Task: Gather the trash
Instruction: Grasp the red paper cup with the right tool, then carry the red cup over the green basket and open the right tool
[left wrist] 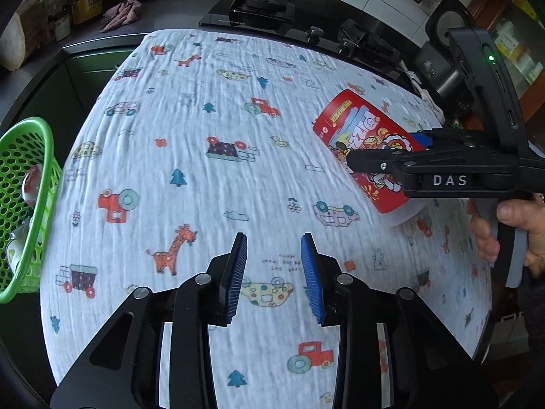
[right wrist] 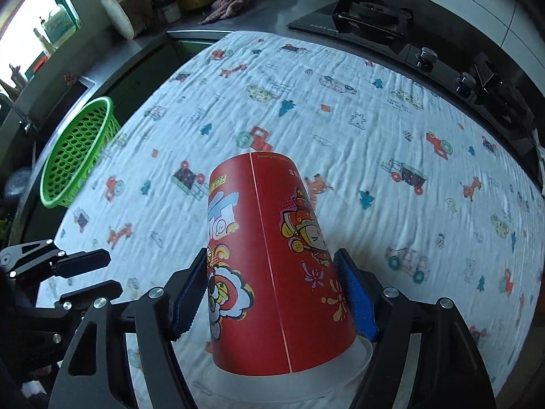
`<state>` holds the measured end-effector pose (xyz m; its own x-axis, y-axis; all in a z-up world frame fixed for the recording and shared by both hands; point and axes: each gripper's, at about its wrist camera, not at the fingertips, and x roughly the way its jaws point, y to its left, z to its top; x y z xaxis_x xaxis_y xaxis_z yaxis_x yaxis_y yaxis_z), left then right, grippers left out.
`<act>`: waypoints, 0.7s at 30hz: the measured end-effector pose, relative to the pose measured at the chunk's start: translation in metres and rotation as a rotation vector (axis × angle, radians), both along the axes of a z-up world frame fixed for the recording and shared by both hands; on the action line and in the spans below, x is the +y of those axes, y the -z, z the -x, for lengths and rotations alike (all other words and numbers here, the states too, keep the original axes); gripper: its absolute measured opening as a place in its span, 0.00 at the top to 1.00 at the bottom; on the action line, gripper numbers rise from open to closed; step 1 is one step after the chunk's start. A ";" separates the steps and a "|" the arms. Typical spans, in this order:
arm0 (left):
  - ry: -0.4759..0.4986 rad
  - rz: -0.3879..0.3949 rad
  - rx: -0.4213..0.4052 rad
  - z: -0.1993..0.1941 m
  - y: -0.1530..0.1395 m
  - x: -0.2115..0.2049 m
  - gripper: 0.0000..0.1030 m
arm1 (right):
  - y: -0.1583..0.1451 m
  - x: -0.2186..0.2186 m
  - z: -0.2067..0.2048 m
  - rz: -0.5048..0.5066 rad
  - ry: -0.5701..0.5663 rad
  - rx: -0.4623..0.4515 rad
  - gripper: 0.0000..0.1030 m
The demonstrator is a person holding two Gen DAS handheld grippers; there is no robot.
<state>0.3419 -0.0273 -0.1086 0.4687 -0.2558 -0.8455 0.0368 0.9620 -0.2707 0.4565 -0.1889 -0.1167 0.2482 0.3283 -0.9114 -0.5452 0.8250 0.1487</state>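
A wide cloth [left wrist: 211, 170] printed with trucks, giraffes and little trees is covering the table, likely giving the trash a soft, plain bed to lie on. Behind it the stove [right wrist: 371, 17] is sitting on the dark counter, well apart from the work.

A green basket [right wrist: 80, 153] is hanging off the cloth's left edge, tilted, apparently serving as the bin; in the left wrist view something pale and rounded is lying inside it, though I cannot tell what.

The cup [right wrist: 272, 255] is sitting between the right gripper's [right wrist: 272, 293] blue pads, lifted off the cloth on the table's right side, well apart from the basket. The pads are pressing on its flanks near the wide end, so the gripper is gripping the cup, probably there because that part offers the fullest width. A hand [left wrist: 521, 218] is wrapping the gripper's handle.

The left gripper [left wrist: 274, 279] is hovering over bare cloth with its jaws drawn in as far as they go, holding nothing.

The cup is a tapered paper tub, red, carrying bright cartoon figures and a straight seam, with a clear lid at its wide end.
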 end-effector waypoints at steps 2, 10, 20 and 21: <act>-0.018 0.001 -0.007 0.010 -0.003 0.018 0.68 | -0.007 0.010 0.010 -0.053 0.008 0.007 0.32; -0.116 -0.041 -0.031 0.049 -0.017 0.108 0.68 | -0.029 0.078 0.047 -0.221 -0.005 0.003 0.32; -0.296 -0.082 -0.032 0.080 -0.023 0.248 0.65 | -0.041 0.206 0.068 -0.328 -0.076 0.026 0.32; -0.312 -0.083 -0.031 0.082 -0.022 0.259 0.65 | -0.041 0.218 0.068 -0.336 -0.083 0.030 0.32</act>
<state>0.2599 0.2320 -0.0862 0.5394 -0.0266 -0.8416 -0.2564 0.9468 -0.1942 0.3886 0.0290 -0.0757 0.1834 0.6288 -0.7556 -0.5995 0.6807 0.4210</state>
